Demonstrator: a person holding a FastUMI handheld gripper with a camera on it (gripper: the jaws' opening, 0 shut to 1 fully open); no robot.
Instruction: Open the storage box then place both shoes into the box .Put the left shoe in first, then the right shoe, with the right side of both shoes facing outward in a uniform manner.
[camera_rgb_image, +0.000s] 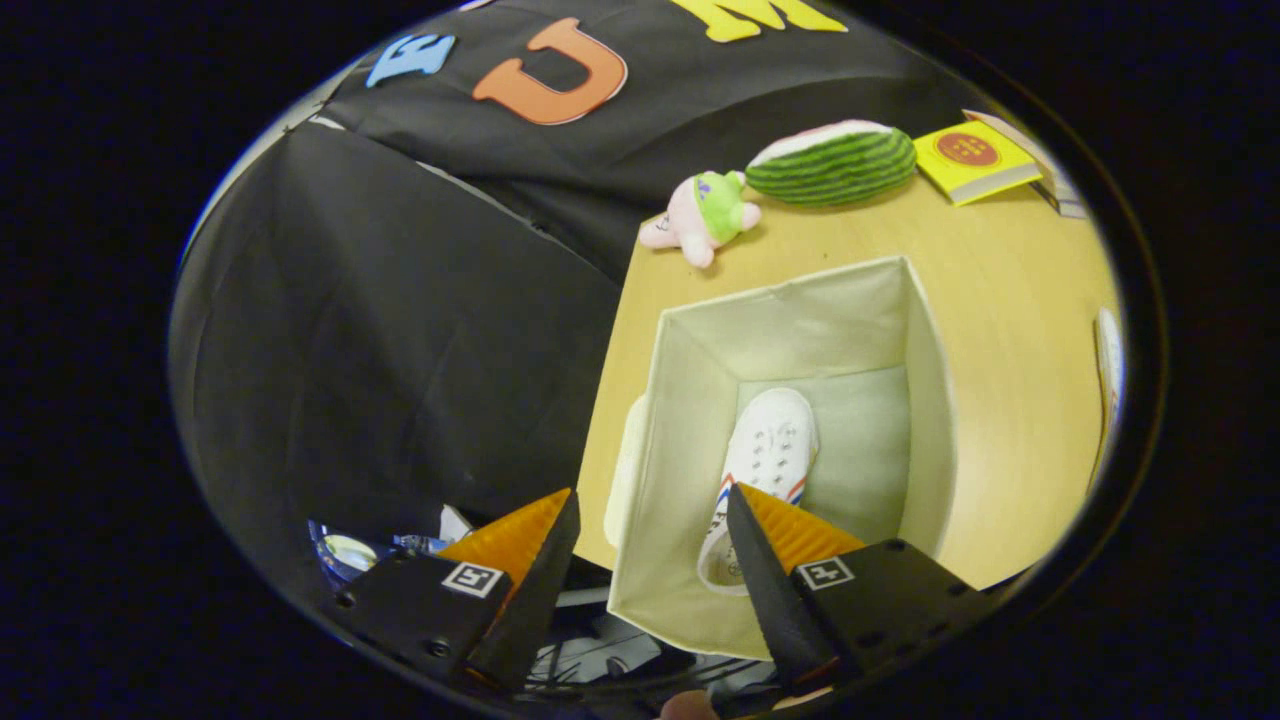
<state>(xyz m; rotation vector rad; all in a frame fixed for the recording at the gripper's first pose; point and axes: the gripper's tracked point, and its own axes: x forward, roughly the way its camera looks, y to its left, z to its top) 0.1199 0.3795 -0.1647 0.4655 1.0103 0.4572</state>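
Note:
An open cream fabric storage box (690, 360) stands on the wooden table (1010, 290). One white shoe (768, 445) with red and blue stripes lies inside it on the box floor, toe pointing away from me. My gripper (652, 515) hovers above the box's near left wall, open, with nothing between its fingers. One finger (540, 560) hangs outside the box over the table edge, the other finger (770, 560) over the shoe's heel. A white object (1108, 365), partly cut off, lies on the table to the right of the box.
A pink and green plush toy (705, 215), a watermelon-slice plush (835, 162) and a yellow book (975, 160) lie at the far side of the table. Black cloth walls stand left of the table, with clutter (380, 548) on the floor below.

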